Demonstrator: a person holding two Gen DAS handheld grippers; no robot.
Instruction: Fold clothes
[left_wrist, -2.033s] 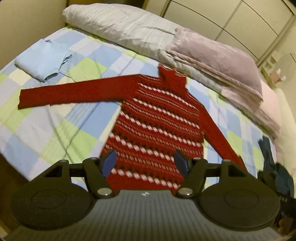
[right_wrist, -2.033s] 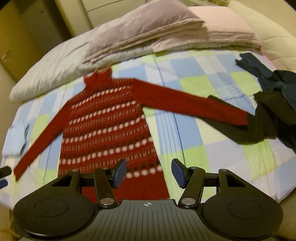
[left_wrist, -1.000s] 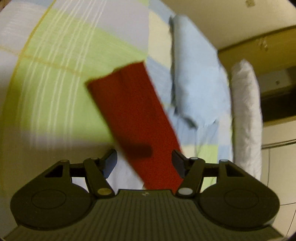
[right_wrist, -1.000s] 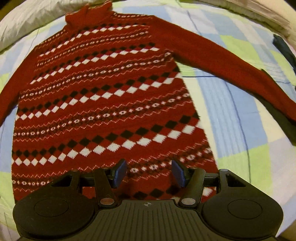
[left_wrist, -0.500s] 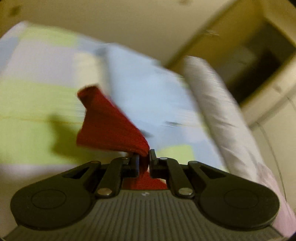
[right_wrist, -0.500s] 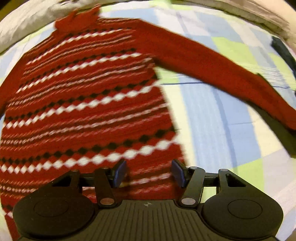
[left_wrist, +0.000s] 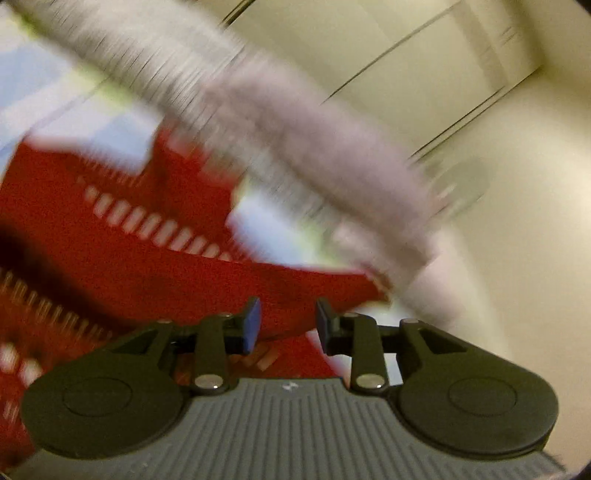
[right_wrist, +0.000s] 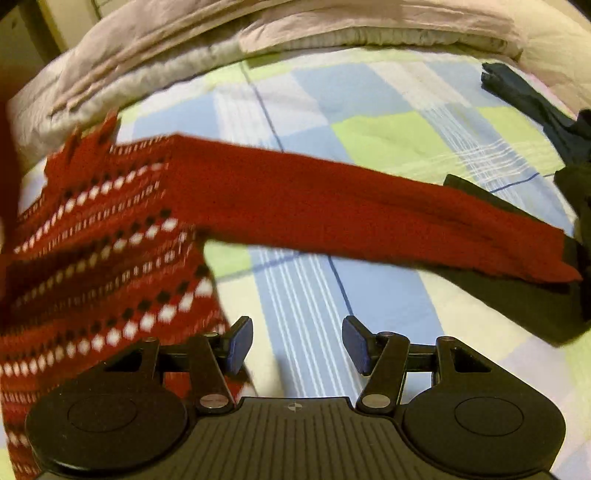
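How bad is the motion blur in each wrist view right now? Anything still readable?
Left wrist view: heavy streaking; the red sweater and grey bedding smear diagonally, only the left gripper stays sharp, jaws apart. Right wrist view: milder blur; the sweater's sleeve, checked sheet and open right gripper read fine, with fisheye bending at the edges.

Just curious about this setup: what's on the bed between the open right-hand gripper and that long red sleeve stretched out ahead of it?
Only bare checked bedsheet lies between the right gripper and the sweater sleeve, as the right wrist view shows.
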